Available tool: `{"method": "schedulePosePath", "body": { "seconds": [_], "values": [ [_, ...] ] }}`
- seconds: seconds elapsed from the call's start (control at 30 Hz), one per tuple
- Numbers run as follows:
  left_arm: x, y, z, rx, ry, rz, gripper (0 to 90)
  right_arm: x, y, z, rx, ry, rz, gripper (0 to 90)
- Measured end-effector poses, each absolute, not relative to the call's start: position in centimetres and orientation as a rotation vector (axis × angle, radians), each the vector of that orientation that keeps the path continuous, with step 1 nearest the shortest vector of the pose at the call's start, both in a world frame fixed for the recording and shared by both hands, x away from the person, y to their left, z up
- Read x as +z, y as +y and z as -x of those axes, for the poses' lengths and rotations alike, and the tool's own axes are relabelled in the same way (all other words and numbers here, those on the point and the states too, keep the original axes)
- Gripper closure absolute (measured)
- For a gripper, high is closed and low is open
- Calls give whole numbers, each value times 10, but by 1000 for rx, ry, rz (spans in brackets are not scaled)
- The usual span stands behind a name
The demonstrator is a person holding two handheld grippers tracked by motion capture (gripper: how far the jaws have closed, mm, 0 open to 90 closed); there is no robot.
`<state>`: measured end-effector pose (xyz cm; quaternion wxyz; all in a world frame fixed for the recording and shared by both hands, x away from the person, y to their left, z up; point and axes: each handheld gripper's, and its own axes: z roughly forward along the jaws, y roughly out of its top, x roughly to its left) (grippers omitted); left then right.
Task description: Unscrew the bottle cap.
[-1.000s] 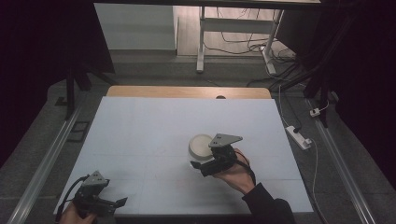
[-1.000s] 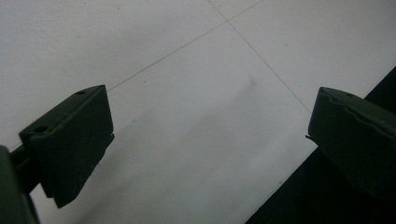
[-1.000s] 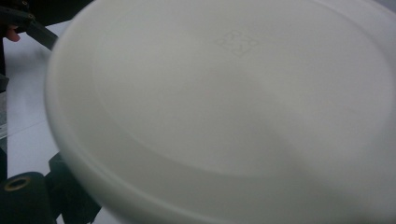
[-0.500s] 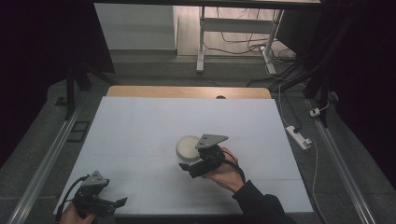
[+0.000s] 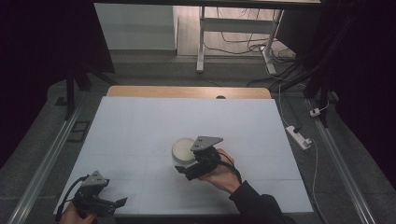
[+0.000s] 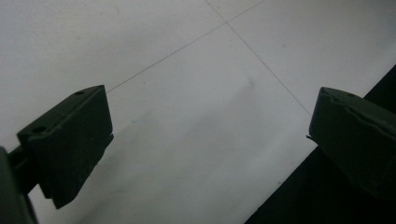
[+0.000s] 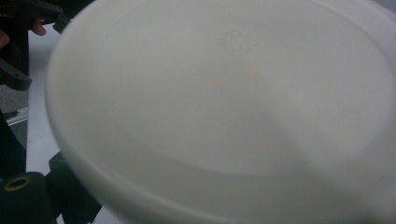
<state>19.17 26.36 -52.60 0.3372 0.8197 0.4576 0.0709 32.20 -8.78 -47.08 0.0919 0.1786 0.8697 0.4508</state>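
White table [image 5: 140, 135] takes up most of the high view, thin seam lines crossing the surface, a bare wood strip [image 5: 187, 92] along its 12 o'clock edge with a small dark hole in it. Grey floor beyond, metal rails at 3 and 9 o'clock, a white frame leg [image 5: 201, 42] and loose cables at 12 to 1 o'clock, a white power strip [image 5: 299, 136] on the floor at 3 o'clock. White round dish [image 5: 183, 148] sits just past table centre toward 6 o'clock, looks shallow, rim up. Right gripper [image 5: 182, 169] is at the dish's 5 o'clock side, held by the person's right hand [image 5: 224, 172], dark sleeve coming in from 6 o'clock, grey three-cornered plate on top overlapping the dish rim. In the right gripper view the dish [image 7: 224, 107] is very close and blurred, faint square mark embossed on it at 12 o'clock; one black jaw part shows low at 7 o'clock under the rim. Looks like the rim sits between the jaws but cannot tell if they are pinched on it or just around it. Left gripper [image 5: 122, 202] is at the table's 7 o'clock corner, well apart from the dish, cable looping off it, hand mostly cut off by the frame edge. Left gripper view: jaws wide apart, nothing between, white table [image 6: 187, 93] with seam lines beneath, dark table edge at 4 to 5 o'clock.
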Motion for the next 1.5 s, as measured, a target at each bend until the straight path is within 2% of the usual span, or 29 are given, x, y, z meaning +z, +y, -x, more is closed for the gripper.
{"method": "schedulePosePath", "body": {
  "seconds": [0.67, 1.3, 1.5],
  "values": [
    [-518, 263, -194, 192, 1146, -2078, 0, -471, -89, -320, 1342, 2582, -526, 64],
    [-497, 234, -218, 210, 921, -2089, 0, -469, -91, -319, 1345, 2583, -512, 64],
    [-486, 219, -231, 253, 845, -2074, 0, -469, -93, -319, 1344, 2583, -503, 64]
  ]
}}
